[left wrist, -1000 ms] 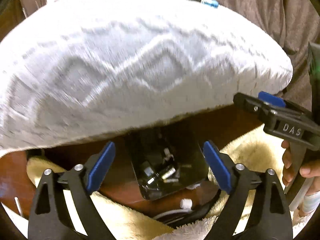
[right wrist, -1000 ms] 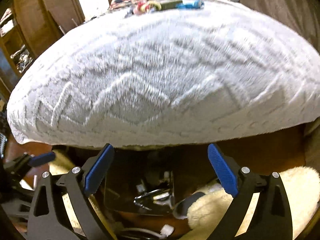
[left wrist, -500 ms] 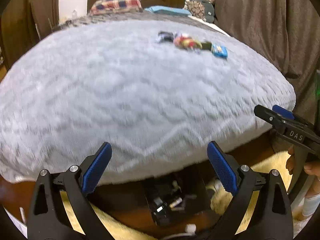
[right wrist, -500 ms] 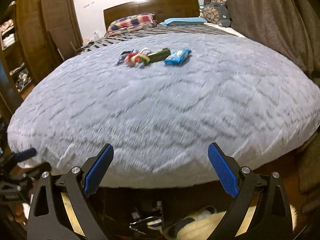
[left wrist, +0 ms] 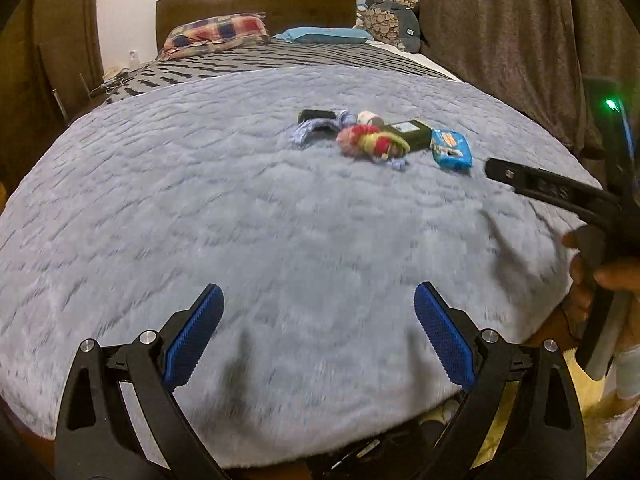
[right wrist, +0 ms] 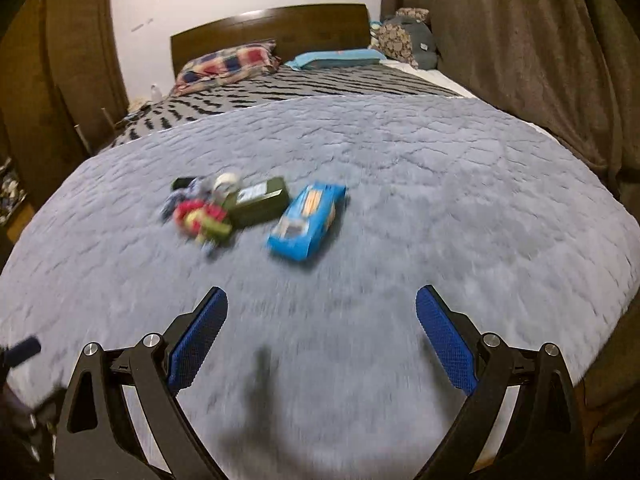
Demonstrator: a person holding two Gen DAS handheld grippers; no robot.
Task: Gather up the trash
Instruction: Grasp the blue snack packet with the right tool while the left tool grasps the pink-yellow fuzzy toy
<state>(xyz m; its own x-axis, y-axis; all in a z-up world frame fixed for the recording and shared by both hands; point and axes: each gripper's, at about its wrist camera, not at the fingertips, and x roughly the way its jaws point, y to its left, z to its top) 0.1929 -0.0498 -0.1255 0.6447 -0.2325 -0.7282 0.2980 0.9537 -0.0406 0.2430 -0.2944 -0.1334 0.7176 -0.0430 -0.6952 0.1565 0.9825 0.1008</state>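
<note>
A small pile of trash lies on the grey blanket [left wrist: 240,208] in the middle of the bed. It has a blue snack wrapper [left wrist: 451,147] [right wrist: 306,222], a dark green box [left wrist: 410,133] [right wrist: 259,200], a red and yellow crumpled wrapper [left wrist: 372,142] [right wrist: 200,218] and a dark item with bluish scraps [left wrist: 318,122]. My left gripper [left wrist: 318,336] is open and empty above the bed's near edge. My right gripper [right wrist: 322,338] is open and empty, short of the blue wrapper; it also shows at the right of the left wrist view [left wrist: 560,196].
A wooden headboard [left wrist: 256,4] with a plaid pillow [left wrist: 218,34] and a blue pillow [left wrist: 324,34] stands at the far end. Brown curtains [left wrist: 500,28] hang along the right side. A wooden wardrobe [right wrist: 48,80] stands at the left.
Both grippers have risen from below the bed's edge, where a black bin showed, to above the blanket. The trash pile is now in view and closer.
</note>
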